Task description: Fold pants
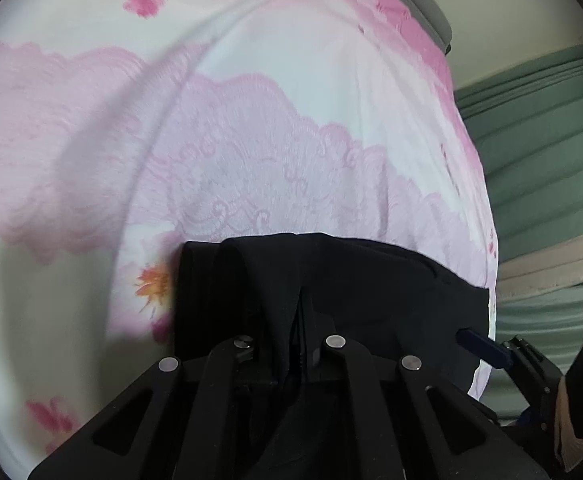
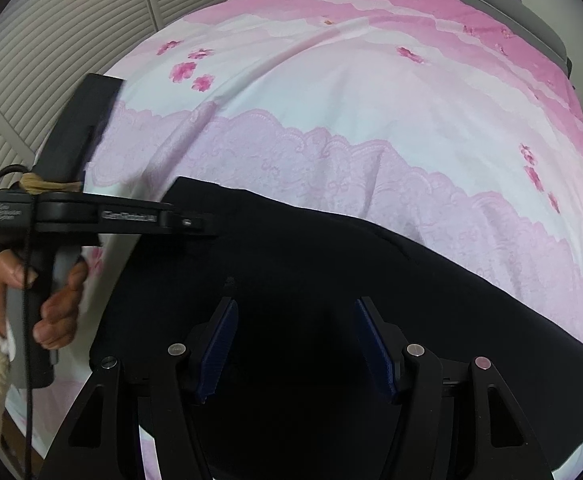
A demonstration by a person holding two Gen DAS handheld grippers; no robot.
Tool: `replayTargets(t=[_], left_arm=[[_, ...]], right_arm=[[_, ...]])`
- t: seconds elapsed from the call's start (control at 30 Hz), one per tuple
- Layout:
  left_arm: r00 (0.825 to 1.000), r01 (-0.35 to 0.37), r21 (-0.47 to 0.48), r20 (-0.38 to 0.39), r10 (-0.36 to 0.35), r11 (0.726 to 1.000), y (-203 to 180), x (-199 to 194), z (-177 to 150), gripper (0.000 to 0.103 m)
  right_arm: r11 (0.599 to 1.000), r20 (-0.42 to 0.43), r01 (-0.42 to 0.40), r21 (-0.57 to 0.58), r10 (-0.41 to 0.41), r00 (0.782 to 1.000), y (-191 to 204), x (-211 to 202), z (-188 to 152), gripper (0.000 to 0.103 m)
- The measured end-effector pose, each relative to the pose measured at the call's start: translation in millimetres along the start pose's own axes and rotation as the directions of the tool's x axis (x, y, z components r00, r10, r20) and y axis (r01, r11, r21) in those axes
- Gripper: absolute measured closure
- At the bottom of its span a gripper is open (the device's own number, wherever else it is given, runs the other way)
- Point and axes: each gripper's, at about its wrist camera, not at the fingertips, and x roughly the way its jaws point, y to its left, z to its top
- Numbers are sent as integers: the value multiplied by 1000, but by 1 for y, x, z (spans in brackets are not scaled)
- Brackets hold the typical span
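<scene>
I had the left gripper (image 1: 299,320) clamped on a bunched fold of the black pants (image 2: 331,280), the cloth pinched between its closed jaws and draped forward over the pink floral bedsheet (image 2: 351,100). My right gripper (image 2: 295,344) hung with jaws spread wide above the pants, dark fabric filling the gap between its blue pads (image 2: 219,344), touching neither that I could see.

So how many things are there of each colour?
Black: 3, the pants, left gripper and right gripper
Pink and white: 1, the bedsheet
Total: 4
</scene>
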Motion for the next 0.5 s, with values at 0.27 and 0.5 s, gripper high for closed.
replayTargets(t=[0.27, 0.5], left_arm=[[996, -87, 5, -33, 87, 996, 10, 4, 5, 95], [962, -269, 59, -25, 271, 961, -14, -13, 9, 62]], right_arm=[[1000, 11, -6, -12, 6, 1000, 5, -5, -3, 42], [1000, 18, 1, 22, -2, 1000, -9, -12, -7, 42]])
